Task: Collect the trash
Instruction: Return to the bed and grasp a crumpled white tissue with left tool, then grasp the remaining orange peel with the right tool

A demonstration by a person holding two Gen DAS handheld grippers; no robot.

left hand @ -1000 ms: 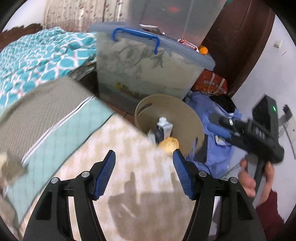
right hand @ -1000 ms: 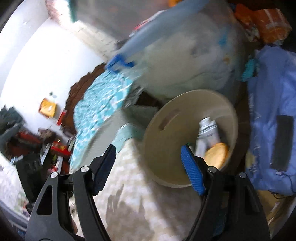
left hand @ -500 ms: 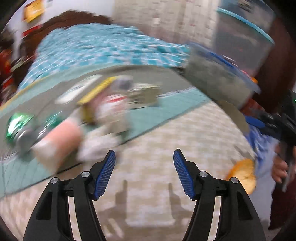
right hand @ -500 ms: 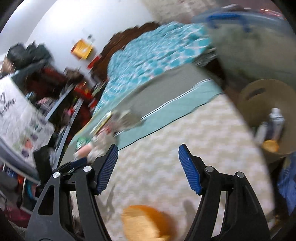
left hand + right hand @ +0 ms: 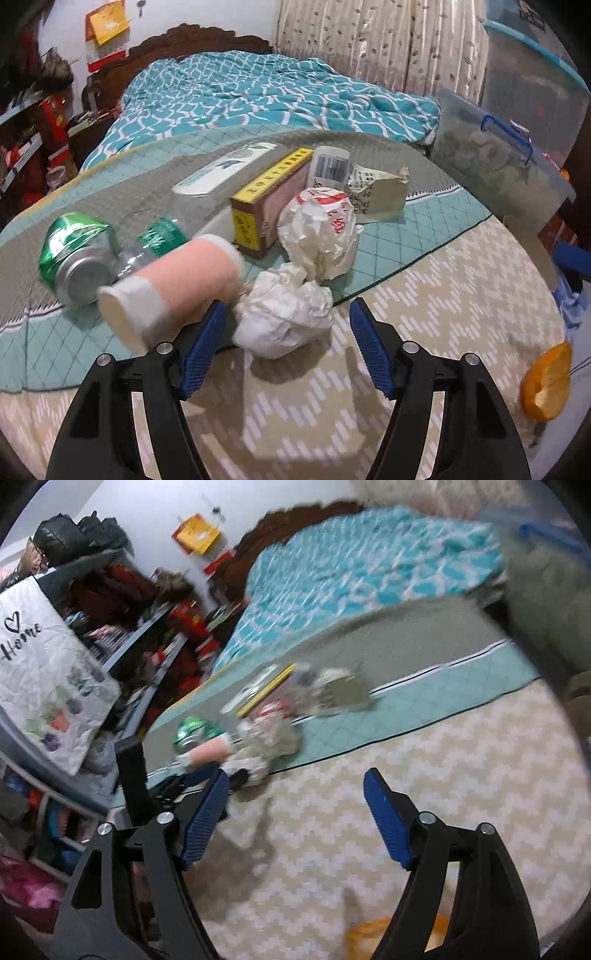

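Note:
A pile of trash lies on the bed. In the left wrist view I see a crumpled white paper ball (image 5: pixel 284 314), a second crumpled wrapper with red print (image 5: pixel 319 230), a pink paper cup (image 5: pixel 166 288) on its side, a green can (image 5: pixel 75 254), a clear plastic bottle (image 5: pixel 192 206), a yellow-topped box (image 5: pixel 266 199) and a torn carton (image 5: pixel 369 188). My left gripper (image 5: pixel 286 343) is open, its fingers either side of the white paper ball. An orange peel (image 5: pixel 546 384) lies at the right. My right gripper (image 5: pixel 295 816) is open and empty above the bed; the pile (image 5: pixel 258 723) is ahead to its left.
A teal patterned quilt (image 5: pixel 258 96) covers the back of the bed. A lidded storage bin (image 5: pixel 502 158) stands at the right. Shelves with clutter (image 5: pixel 110 635) stand at the left. The left gripper's body (image 5: pixel 136 775) shows in the right wrist view.
Both grippers have swung away from the tan waste bin to the trash pile on the bed. My left gripper has come down around the white paper ball.

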